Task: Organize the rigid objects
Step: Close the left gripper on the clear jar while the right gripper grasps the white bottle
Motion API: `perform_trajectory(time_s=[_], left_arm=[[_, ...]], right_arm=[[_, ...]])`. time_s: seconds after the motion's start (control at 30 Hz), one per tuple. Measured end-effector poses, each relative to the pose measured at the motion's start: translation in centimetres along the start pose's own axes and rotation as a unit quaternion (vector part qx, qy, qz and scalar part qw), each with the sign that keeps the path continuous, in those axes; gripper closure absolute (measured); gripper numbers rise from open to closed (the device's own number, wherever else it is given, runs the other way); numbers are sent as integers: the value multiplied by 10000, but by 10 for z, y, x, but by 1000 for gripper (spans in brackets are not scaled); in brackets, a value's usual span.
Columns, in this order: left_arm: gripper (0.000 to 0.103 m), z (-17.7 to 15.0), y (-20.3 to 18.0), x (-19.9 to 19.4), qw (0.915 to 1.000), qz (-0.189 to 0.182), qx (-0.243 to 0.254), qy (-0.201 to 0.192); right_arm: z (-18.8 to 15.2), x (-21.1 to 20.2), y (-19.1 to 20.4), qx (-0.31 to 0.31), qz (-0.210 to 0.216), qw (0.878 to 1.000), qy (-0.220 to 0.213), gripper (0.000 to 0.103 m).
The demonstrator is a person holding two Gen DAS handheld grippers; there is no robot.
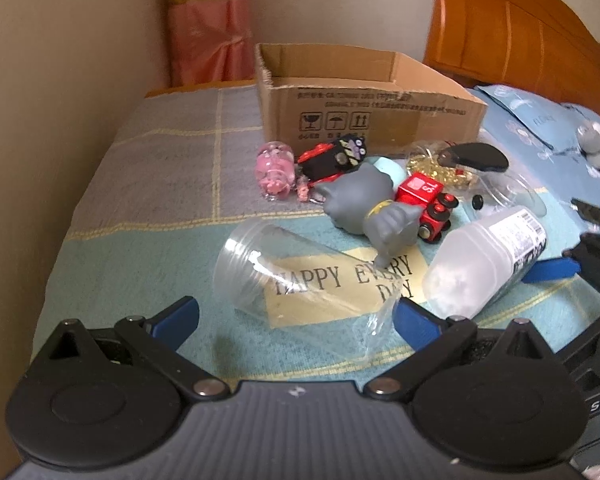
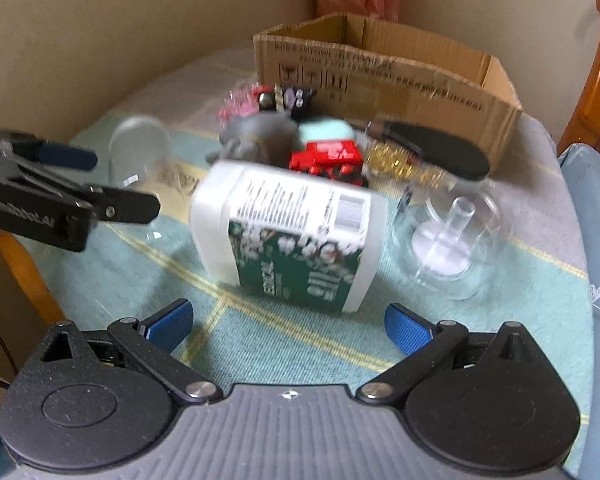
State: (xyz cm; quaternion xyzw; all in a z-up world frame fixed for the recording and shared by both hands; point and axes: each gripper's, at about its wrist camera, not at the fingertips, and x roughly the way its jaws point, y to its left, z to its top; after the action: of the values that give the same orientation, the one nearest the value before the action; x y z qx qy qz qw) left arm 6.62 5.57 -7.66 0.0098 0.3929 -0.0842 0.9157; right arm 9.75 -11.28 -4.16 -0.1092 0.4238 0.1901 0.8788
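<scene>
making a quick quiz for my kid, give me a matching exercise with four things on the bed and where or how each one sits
Things:
1. brown cardboard box
2. clear plastic cup
3. white plastic jar with green label
4. red toy train

Descriptions:
A. lying on its side over the "HAPPY EVERY DAY" lettering
B. directly ahead of the open right gripper
C. open-topped, farthest back
D. tucked beside the grey cat figure

Pairs: 1-C, 2-A, 3-B, 4-D

Box (image 1: 364, 120) at blanket's (image 1: 140, 216) far edge; toys (image 1: 372, 200) before it, cup (image 1: 268, 268) nearer left, bottle (image 1: 484, 256) nearer right.
</scene>
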Motion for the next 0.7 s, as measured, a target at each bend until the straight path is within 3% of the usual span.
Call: perform_trajectory(time_s=[0.27, 0.33, 0.7], left_arm=[[5, 2, -7, 5, 9968, -7, 735, -316], [10, 3, -7, 6, 9965, -17, 759, -359], [10, 8, 12, 10, 9984, 122, 461, -294]], right_arm=[[4, 6, 5, 111, -77, 9997, -200, 0], [7, 9, 6, 128, -91, 9996, -236, 0], [22, 13, 14, 195, -172, 9994, -242, 0]])
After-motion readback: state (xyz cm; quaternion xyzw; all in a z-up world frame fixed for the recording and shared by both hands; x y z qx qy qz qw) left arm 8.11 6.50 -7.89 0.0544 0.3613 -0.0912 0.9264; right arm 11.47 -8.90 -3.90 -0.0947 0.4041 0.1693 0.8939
